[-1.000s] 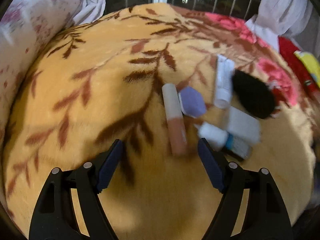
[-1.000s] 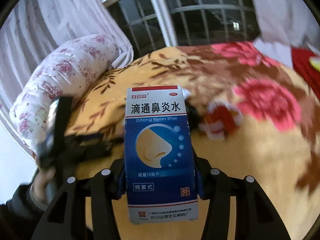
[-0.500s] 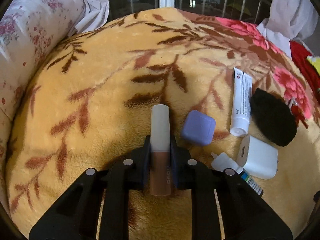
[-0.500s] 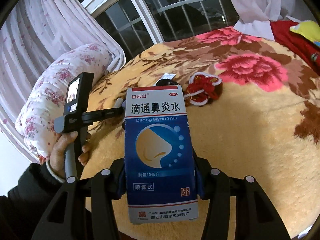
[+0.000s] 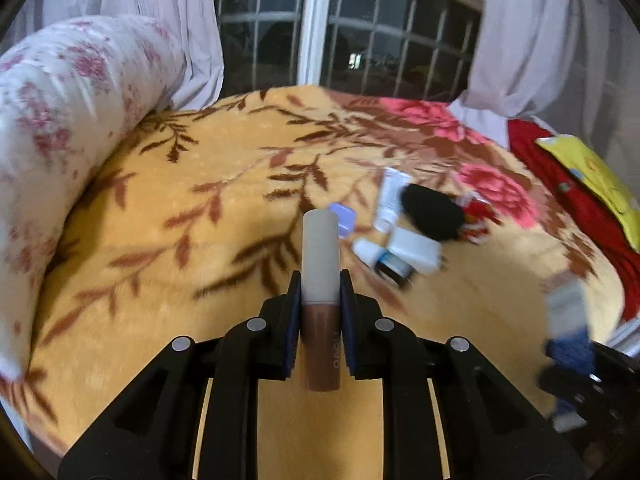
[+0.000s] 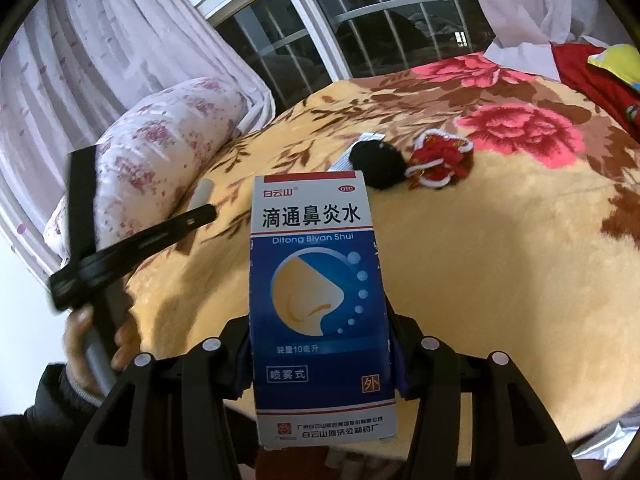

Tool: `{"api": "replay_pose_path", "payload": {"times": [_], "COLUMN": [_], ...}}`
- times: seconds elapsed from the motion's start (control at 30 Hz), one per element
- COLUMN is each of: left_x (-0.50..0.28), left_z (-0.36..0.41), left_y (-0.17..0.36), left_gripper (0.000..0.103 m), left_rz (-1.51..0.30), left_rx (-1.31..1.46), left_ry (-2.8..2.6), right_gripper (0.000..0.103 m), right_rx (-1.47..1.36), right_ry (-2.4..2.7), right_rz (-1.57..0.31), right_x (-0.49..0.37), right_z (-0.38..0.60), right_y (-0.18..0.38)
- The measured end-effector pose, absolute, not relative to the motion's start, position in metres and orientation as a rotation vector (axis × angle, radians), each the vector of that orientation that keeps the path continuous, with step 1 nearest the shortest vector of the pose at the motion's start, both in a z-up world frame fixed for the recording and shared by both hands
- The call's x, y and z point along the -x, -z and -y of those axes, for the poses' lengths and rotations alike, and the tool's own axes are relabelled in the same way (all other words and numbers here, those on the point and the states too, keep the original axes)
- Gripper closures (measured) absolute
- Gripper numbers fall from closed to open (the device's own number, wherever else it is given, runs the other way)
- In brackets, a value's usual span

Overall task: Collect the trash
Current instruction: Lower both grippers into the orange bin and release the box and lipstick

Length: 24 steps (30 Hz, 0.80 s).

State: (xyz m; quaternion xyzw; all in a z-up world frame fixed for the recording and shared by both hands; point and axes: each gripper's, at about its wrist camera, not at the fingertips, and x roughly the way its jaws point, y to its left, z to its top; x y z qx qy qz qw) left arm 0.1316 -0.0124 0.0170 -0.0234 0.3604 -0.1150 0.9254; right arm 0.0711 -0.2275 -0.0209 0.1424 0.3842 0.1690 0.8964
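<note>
My left gripper [image 5: 320,292] is shut on a brown cosmetic tube with a grey cap [image 5: 320,264], held above the yellow floral blanket [image 5: 180,208]. My right gripper [image 6: 320,344] is shut on a blue and white nasal spray box [image 6: 318,300]; the box also shows blurred in the left wrist view [image 5: 568,320]. The left gripper shows in the right wrist view [image 6: 132,244] with the tube's grey cap [image 6: 202,194]. On the blanket lie a lilac case [image 5: 344,218], a white tube [image 5: 390,200], a white charger [image 5: 414,250], a small bottle [image 5: 380,258] and a black pouch [image 5: 432,212].
A floral bolster pillow [image 5: 52,128] lies along the bed's left side. A red and white fabric item [image 6: 440,156] sits beside the black pouch [image 6: 378,162]. Red cloth [image 5: 576,216] and a yellow item [image 5: 596,176] lie at the right. A barred window [image 5: 340,36] and curtains stand behind.
My left gripper closed on the brown tube and has lifted it off the blanket, pulling back from the other items. The right gripper keeps holding the box.
</note>
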Motion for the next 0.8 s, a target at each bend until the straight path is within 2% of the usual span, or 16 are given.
{"api": "replay_pose_path", "payload": {"times": [0.47,0.8], "left_x": [-0.023,0.026], "left_z": [0.022,0.027], "left_y": [0.011,0.067], "left_gripper": [0.086,0.086], "left_rz": [-0.806,-0.943], "left_rx": [0.054,0.031], "left_ry": [0.307,0.288], "right_gripper": [0.052,0.052], "right_rx": [-0.222,-0.120], "right_ry": [-0.272,-0.222], "right_rz": [-0.801,-0.945], "right_x": [0.014,0.056], "right_z": [0.212,0.189], "right_y": [0.029,0.080]}}
